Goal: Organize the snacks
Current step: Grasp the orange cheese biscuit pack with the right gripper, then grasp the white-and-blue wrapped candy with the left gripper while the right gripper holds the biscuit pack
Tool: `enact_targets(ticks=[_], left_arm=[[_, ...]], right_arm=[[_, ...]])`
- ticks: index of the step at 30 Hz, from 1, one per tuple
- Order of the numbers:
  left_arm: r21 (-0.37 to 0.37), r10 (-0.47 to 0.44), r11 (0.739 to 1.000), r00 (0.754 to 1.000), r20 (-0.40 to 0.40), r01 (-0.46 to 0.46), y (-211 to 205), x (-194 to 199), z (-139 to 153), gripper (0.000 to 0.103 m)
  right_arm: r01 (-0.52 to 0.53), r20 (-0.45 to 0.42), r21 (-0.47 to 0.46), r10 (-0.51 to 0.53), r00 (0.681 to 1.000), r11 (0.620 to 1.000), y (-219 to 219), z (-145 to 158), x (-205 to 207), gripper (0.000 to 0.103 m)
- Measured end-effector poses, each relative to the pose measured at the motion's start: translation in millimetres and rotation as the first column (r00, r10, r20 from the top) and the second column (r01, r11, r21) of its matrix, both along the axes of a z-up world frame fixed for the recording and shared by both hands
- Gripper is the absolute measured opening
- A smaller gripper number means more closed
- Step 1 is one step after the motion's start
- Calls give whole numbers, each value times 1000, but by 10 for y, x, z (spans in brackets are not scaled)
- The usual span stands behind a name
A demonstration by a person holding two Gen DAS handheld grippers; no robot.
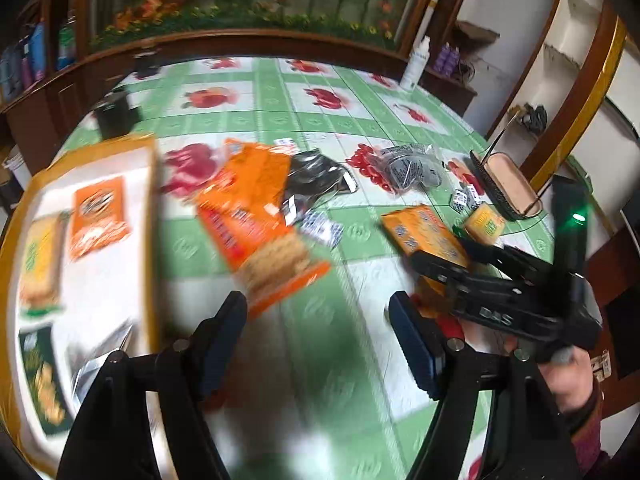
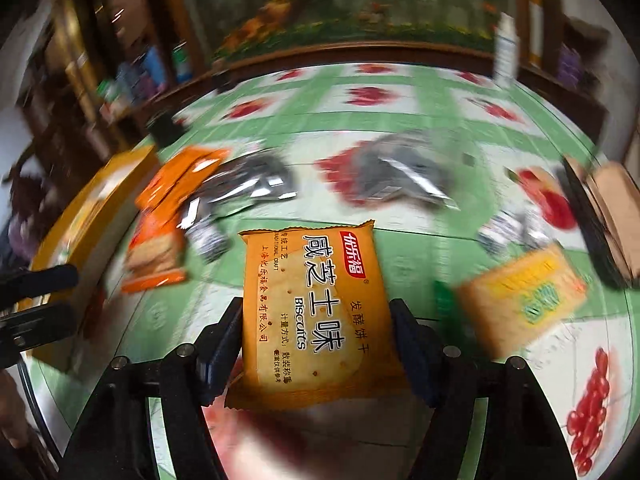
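Note:
My right gripper (image 2: 316,344) is shut on an orange biscuit packet (image 2: 316,312) and holds it over the table; it shows from the side in the left wrist view (image 1: 452,276) with the packet (image 1: 424,232). My left gripper (image 1: 320,336) is open and empty above the green tablecloth. An orange-rimmed tray (image 1: 148,216) at the left holds an orange packet (image 1: 98,216), a yellow one (image 1: 40,260) and a green one (image 1: 42,380). A large orange cracker packet (image 1: 256,224) lies beside the tray. A yellow packet (image 2: 520,300) lies to the right.
Black and clear wrapped snacks (image 1: 316,180) (image 1: 408,168) and small packets (image 1: 464,198) lie mid-table. A brown glasses case (image 1: 508,184) sits at the right edge, a dark cup (image 1: 116,114) at the far left, a white bottle (image 1: 416,64) at the back.

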State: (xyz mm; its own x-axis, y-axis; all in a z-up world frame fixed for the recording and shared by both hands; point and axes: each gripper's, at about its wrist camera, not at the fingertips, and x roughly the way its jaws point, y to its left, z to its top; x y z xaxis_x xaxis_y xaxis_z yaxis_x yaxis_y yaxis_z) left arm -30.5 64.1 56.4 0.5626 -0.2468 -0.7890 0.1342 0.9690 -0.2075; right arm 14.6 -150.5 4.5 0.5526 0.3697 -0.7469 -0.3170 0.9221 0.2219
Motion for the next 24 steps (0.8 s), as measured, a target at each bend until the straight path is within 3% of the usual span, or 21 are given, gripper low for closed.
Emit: enact_targets(ticks=[4,9,17,20,22,24], left_arm=[[35,-33,999,998,-45,34,-172,385,-78,58],[32,-34,999,995,-98,37,-235,695,-193,57],[107,-49,992,990,-135,64,-413,897,-335,55],[123,-45,990,990,-137,63,-417,897,-393,47],[137,-46,989,990,-131,64,-423,849,-396,34],[135,-51,988,991,-126,69,-429,810,-396,34]], right_arm=[[42,-20,63,-41,999,997,-123,42,42,75],[46,-22,66,-44,999,997,-111,58,61,75],[51,-39,106,-47,998,993,-146,47,100,75],[51,-39,106,-47,998,993,-141,47,101,75],[52,-39,109,-48,998,993,-143,47,100,75],[52,-41,111,-48,998,992,-142,50,101,75]])
